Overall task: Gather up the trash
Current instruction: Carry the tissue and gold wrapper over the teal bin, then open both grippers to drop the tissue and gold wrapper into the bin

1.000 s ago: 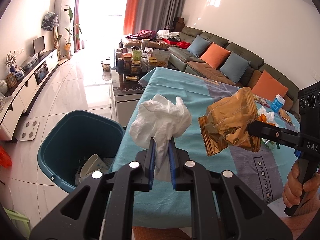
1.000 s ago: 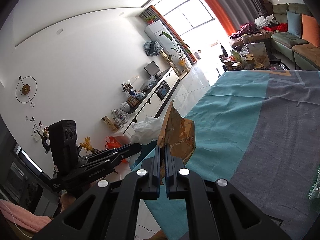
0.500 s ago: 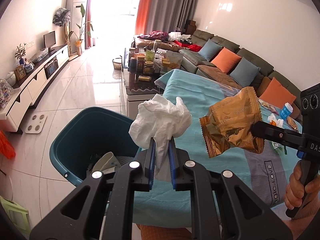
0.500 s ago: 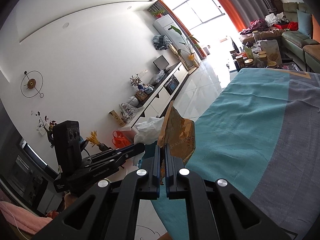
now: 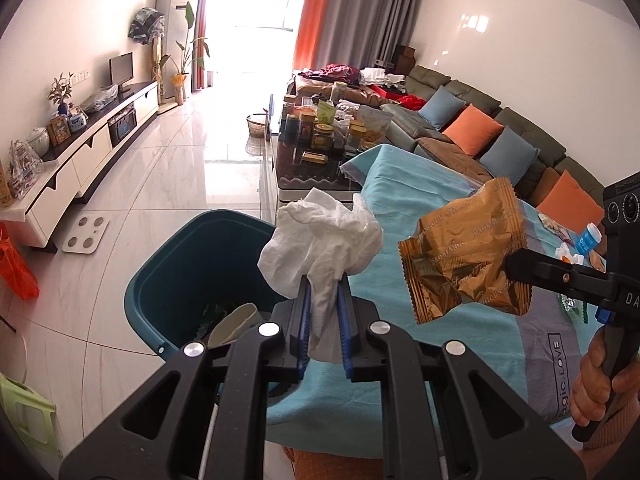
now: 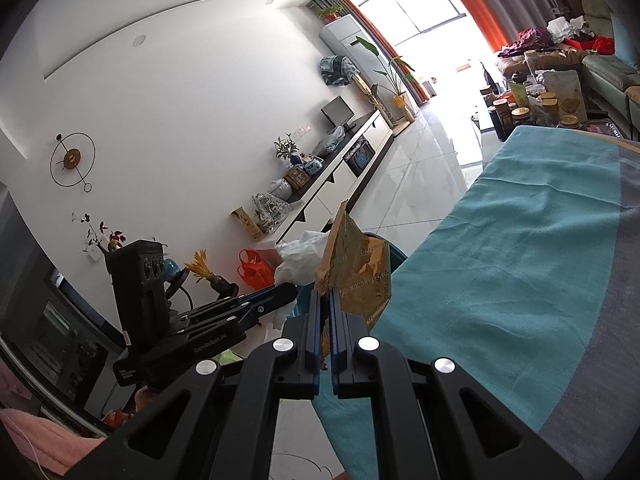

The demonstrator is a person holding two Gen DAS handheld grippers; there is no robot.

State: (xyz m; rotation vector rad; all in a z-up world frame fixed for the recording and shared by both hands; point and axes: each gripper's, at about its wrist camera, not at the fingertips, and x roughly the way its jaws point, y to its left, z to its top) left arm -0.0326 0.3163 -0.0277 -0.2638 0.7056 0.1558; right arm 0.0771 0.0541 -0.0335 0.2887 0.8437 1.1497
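Observation:
My left gripper (image 5: 323, 288) is shut on a crumpled white tissue (image 5: 320, 244), held above the near edge of the table beside the teal trash bin (image 5: 180, 276). The bin stands on the floor left of the table and holds some trash. My right gripper (image 6: 327, 300) is shut on a golden snack wrapper (image 6: 354, 268); in the left wrist view the wrapper (image 5: 464, 256) hangs right of the tissue, over the table. The tissue (image 6: 298, 258) shows behind the wrapper in the right wrist view, with the left gripper (image 6: 280, 294) below it.
The table has a teal and grey cloth (image 5: 420, 208) with small items at its far right (image 5: 580, 240). A dark coffee table with jars (image 5: 320, 136) stands beyond. A sofa (image 5: 500, 136) runs along the right; a TV cabinet (image 5: 88, 152) along the left.
Both grippers have moved left toward the bin with their loads still held. The bin now shows closer to the centre of the left wrist view.

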